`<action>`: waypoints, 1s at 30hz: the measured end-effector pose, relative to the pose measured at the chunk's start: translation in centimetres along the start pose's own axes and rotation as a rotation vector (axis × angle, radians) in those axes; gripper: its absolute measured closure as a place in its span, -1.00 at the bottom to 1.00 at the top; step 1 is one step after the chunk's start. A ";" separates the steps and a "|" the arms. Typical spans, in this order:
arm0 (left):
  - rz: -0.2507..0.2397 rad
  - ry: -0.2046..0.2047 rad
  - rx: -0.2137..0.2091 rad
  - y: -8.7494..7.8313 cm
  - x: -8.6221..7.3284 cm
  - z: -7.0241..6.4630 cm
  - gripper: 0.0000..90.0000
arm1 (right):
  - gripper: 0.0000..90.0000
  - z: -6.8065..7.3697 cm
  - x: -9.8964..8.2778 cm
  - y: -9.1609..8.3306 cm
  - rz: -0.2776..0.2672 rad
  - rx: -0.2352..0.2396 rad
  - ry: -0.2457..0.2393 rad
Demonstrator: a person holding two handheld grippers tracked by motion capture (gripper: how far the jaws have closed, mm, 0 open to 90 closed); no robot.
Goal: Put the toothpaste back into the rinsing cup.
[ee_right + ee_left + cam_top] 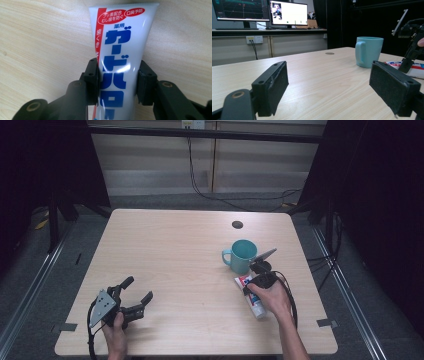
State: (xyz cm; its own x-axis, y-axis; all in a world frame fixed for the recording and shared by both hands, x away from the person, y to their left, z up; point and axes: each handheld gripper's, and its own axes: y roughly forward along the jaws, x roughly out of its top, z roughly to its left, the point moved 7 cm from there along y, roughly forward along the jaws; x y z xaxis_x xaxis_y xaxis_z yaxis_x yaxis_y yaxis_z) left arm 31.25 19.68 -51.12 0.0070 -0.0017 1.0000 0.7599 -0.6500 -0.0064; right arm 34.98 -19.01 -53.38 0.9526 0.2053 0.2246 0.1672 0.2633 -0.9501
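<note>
A white toothpaste tube (122,32) with blue and red print lies flat on the wooden table (175,250), just in front of a teal mug (241,255). My right gripper (118,75) comes down onto the tube (257,309) from above, and both its pads press against the tube's sides. My left gripper (140,288) rests low near the table's front left, open, with nothing between its fingers. In the left gripper view its pads (273,87) stand wide apart, facing the mug (369,52), the tube (417,70) and the right gripper (406,65).
A small dark round hole (237,224) sits in the tabletop behind the mug. Cables hang at the back wall (192,165). Monitors (288,12) stand on a desk beyond the table. Dark frame posts (330,215) flank the table.
</note>
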 end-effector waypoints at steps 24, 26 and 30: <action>0.000 0.000 0.000 0.0 0.0 0.0 -0.66 | 0.52 1.2 -0.3 -1.3 -0.066 0.080 -0.039; 0.000 0.001 0.000 0.0 0.0 0.0 -0.66 | 0.52 1.4 -0.2 -1.8 -0.077 0.086 -0.036; 0.000 0.000 0.000 0.0 0.0 0.0 -0.66 | 0.52 1.6 0.0 -2.4 -0.104 0.116 -0.035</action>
State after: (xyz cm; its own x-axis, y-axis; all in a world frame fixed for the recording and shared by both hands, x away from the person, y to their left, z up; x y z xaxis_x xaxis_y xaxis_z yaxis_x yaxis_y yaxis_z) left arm 31.25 19.68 -51.12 0.0070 -0.0019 1.0000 0.7599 -0.6500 -0.0065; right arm 34.14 -18.11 -50.79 0.9218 0.2038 0.3298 0.2321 0.3913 -0.8905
